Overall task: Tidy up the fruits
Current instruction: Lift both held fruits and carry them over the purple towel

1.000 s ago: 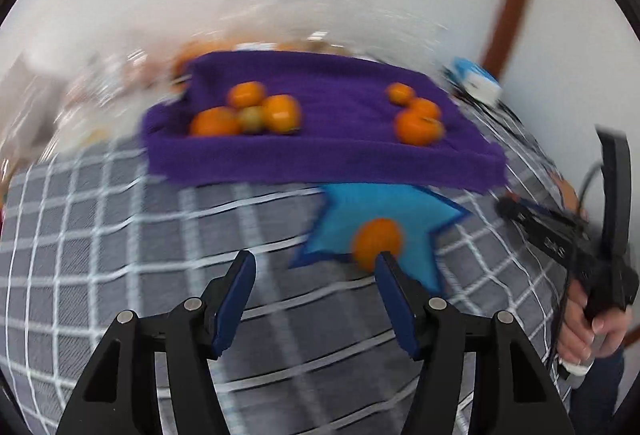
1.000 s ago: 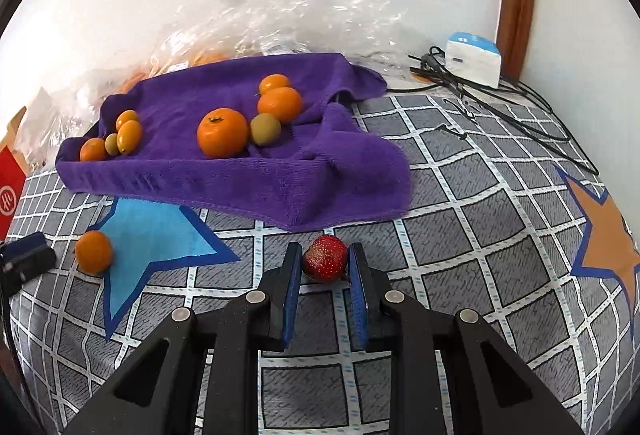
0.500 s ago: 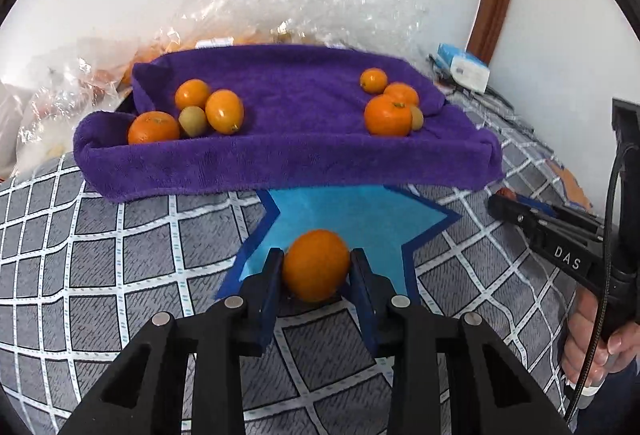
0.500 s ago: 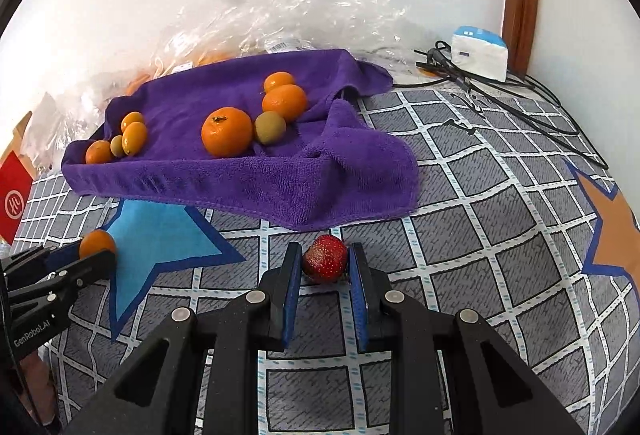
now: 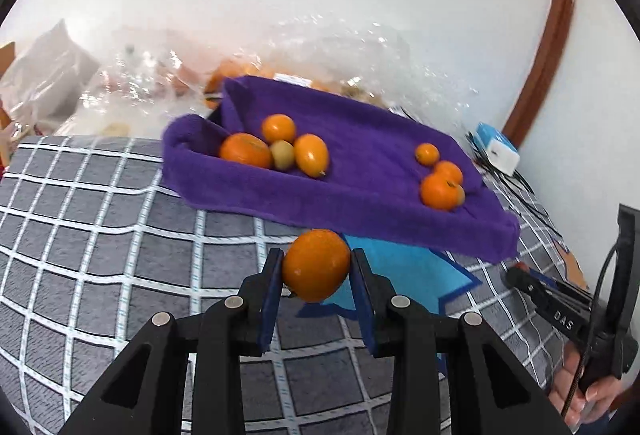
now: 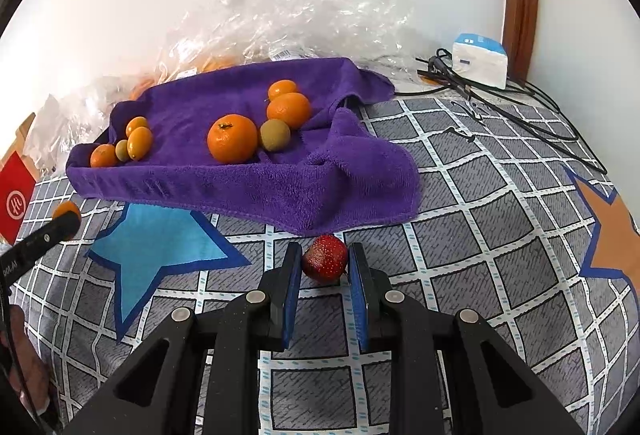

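We see the grey checked cover (image 6: 492, 219) spread across the whole surface, white grid lines running every way, with a blue star patch (image 6: 160, 235) sewn into it and an orange star (image 6: 608, 235) out at the right edge. On it, against the white wall, lies the purple towel (image 6: 248, 179), edges rolled up like a shallow tray. Behind that, crinkled clear plastic bags (image 6: 304, 15) pile along the wall. A white and blue box (image 6: 480, 59) sits at the far right corner with black cables (image 6: 520, 107) trailing off it.

On to the claws! Our left claw (image 5: 316, 269) is clamped on an orange (image 5: 316, 265), both blue pads pressed to its sides, and it hangs above the cover just in front of the towel's near edge. Our right claw (image 6: 325, 267) is closed on a strawberry (image 6: 325, 263), down by the cover right at the towel's front hem; we can't say whether the berry touches the fabric.

Inside the towel, two little clusters: a big mandarin (image 6: 232, 138) with two more oranges and a greenish round fruit (image 6: 275, 135) near the middle, and a small group of four fruits (image 6: 128, 145) at the left end.
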`<state>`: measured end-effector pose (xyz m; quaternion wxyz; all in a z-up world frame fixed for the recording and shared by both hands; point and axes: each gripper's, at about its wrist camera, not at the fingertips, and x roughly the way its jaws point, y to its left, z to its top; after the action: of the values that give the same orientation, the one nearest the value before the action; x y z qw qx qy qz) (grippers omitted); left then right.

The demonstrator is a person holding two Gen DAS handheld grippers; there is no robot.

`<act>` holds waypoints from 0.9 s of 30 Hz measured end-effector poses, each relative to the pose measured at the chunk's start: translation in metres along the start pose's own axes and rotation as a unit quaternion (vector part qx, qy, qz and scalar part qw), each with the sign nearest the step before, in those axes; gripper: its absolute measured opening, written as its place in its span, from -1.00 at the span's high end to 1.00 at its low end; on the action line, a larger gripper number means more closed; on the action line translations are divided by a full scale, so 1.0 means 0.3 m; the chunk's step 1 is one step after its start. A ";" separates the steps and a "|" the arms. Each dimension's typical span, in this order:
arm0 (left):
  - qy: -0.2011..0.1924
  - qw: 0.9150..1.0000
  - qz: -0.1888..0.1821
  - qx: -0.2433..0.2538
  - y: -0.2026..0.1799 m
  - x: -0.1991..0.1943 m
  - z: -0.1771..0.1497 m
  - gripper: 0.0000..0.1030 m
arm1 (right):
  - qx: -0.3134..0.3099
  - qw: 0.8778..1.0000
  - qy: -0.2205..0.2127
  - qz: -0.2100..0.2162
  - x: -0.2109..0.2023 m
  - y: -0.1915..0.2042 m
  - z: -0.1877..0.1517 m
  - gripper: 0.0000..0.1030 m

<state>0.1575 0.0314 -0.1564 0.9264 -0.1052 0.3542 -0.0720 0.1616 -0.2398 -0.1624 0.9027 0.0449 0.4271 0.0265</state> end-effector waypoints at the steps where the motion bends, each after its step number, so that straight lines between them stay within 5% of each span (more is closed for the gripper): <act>1: -0.004 1.000 0.003 -0.004 0.004 -0.002 0.002 0.39 | -0.001 1.000 -0.002 0.001 -0.002 0.000 -0.001 0.55; 27: -0.063 0.995 0.026 -0.066 0.102 -0.074 0.023 0.39 | -0.018 0.998 -0.035 0.049 -0.088 0.035 0.039 0.55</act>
<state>0.1475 0.0667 -0.1447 0.9394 -0.1615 0.3020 -0.0175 0.1539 -0.2324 -0.1337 0.9156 0.0499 0.3915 0.0766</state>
